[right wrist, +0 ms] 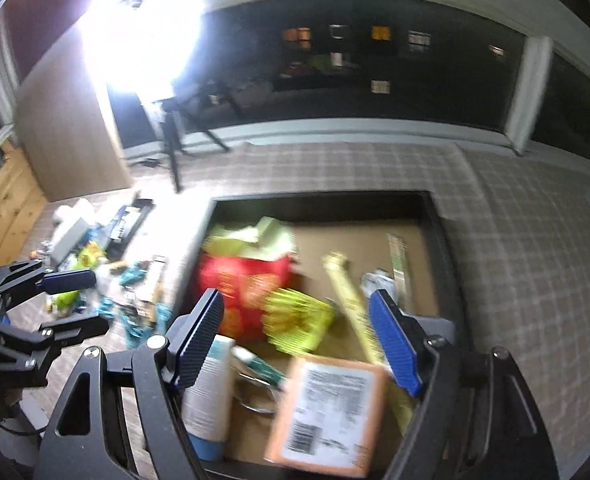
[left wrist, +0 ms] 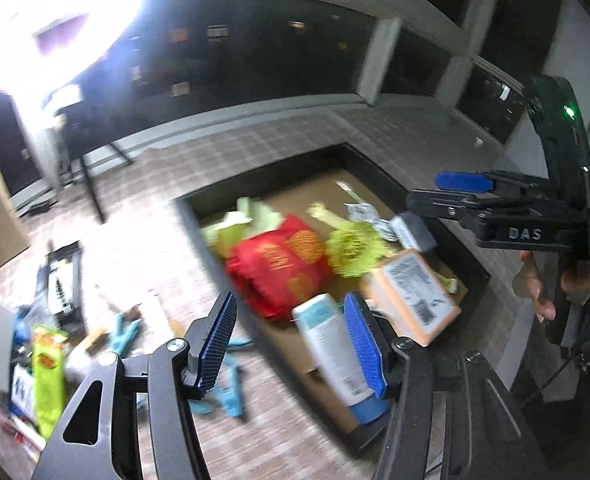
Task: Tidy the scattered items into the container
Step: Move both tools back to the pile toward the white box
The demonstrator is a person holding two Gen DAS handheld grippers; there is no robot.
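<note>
Plaid-patterned floor covering under a run of dark night windows; a bright lamp glares at upper left. Both views blurred by motion.

Landmark: the black-walled container, cardboard-floored, near centre of both views.

Left of the container: scattered items on the floor, among them a yellow-green packet, teal clips and a black flat pack. Details too smeared to name further.

Left gripper: fingers wide apart, nothing between the pads, hovering over the container's near-left edge. The right pad lies in front of the white tube; contact cannot be told.

Inside the container: red snack bag toward the left wall, pale green paper behind it, yellow mesh item mid-floor, white tube with blue cap at the near-left corner, orange labelled parcel at the near side, long yellow strip right of centre.

Right gripper: fingers wide apart, holding nothing, above the container's near edge over the parcel.
</note>
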